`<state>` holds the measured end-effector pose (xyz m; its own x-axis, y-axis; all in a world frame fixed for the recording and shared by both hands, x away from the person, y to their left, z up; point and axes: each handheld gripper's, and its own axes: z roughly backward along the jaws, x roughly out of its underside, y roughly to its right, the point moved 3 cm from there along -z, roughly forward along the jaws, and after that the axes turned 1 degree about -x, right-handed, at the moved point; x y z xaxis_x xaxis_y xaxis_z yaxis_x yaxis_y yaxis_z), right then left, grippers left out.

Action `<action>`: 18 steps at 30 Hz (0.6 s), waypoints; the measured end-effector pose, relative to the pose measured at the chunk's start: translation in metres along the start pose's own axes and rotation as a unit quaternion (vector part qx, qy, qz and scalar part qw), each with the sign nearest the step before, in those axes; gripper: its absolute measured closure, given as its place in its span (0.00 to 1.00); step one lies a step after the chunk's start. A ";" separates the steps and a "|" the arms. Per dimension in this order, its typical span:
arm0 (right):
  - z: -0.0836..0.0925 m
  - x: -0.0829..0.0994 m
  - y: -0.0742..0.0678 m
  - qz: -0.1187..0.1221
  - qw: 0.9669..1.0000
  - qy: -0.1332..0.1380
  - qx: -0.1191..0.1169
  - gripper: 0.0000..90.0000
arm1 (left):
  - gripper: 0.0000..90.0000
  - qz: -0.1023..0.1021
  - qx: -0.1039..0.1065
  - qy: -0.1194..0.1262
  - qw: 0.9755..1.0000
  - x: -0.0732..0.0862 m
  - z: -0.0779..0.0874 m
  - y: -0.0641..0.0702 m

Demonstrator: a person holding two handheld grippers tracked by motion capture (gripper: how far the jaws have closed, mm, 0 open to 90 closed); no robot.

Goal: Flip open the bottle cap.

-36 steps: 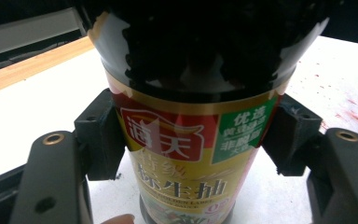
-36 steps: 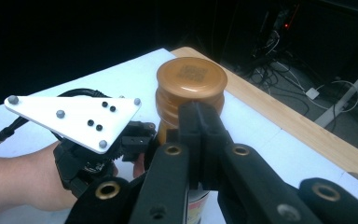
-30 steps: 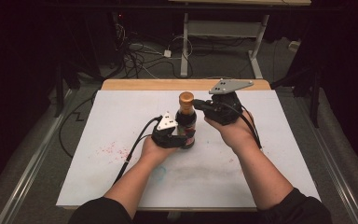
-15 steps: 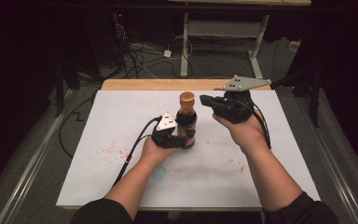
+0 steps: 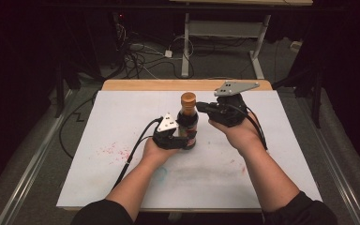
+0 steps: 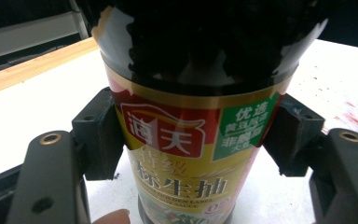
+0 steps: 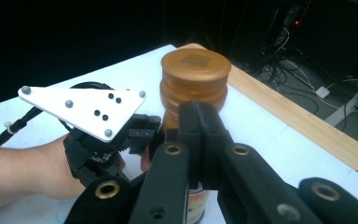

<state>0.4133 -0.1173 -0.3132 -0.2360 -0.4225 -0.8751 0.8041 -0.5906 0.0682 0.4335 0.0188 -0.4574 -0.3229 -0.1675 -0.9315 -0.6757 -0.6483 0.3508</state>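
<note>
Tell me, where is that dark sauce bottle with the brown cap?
In the high view, the dark sauce bottle stands upright mid-table on the white board, clamped by the left gripper, with the right gripper beside its neck.

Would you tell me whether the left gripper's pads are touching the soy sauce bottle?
Touching. In the left gripper view, both black pads of the left gripper press against the labelled sides of the soy sauce bottle, with no gap on either side.

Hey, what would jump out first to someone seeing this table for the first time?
A dark sauce bottle with an orange cap stands upright mid-table on the white board. The left gripper is clamped on its labelled lower body, while the right gripper, jaws shut, sits beside its neck. Red stains dot the board's left side.
</note>
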 end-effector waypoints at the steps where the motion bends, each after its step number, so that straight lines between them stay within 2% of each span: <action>1: 0.000 0.000 0.000 0.001 1.000 -0.002 -0.001 1.00 | 0.32 0.000 0.000 0.000 1.000 0.000 0.000 0.000; 7: -0.002 -0.003 -0.001 0.004 1.000 -0.010 0.001 1.00 | 0.32 0.001 -0.001 0.001 1.000 0.000 0.000 0.001; 8: -0.002 -0.002 -0.001 0.004 1.000 -0.011 0.001 1.00 | 0.32 0.048 0.005 0.041 0.998 -0.002 -0.005 0.008; 9: -0.002 -0.002 -0.001 0.003 1.000 -0.012 0.002 1.00 | 0.32 0.052 0.005 0.045 0.998 -0.002 -0.006 0.008; 10: -0.002 -0.002 0.000 0.003 1.000 -0.012 0.002 1.00 | 0.32 0.051 0.005 0.044 0.998 -0.002 -0.006 0.008; 11: -0.003 -0.002 0.000 0.003 1.000 -0.012 0.002 1.00 | 0.32 0.004 -0.002 0.006 1.000 0.000 -0.001 0.001; 12: -0.003 -0.002 0.000 0.002 1.000 -0.013 0.002 1.00 | 0.32 0.008 -0.002 0.008 1.000 0.000 -0.001 0.002; 13: -0.004 -0.002 0.000 0.001 1.000 -0.013 0.002 1.00 | 0.32 0.052 0.004 0.045 0.998 -0.002 -0.005 0.008; 18: -0.003 -0.004 -0.001 0.003 1.000 -0.013 0.003 1.00 | 0.32 0.048 0.004 0.042 0.998 -0.002 -0.005 0.008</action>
<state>0.4158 -0.1127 -0.3109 -0.2449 -0.4438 -0.8620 0.8026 -0.5915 0.0765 0.4320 0.0103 -0.4535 -0.3295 -0.2898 -0.8986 -0.6498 -0.6208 0.4385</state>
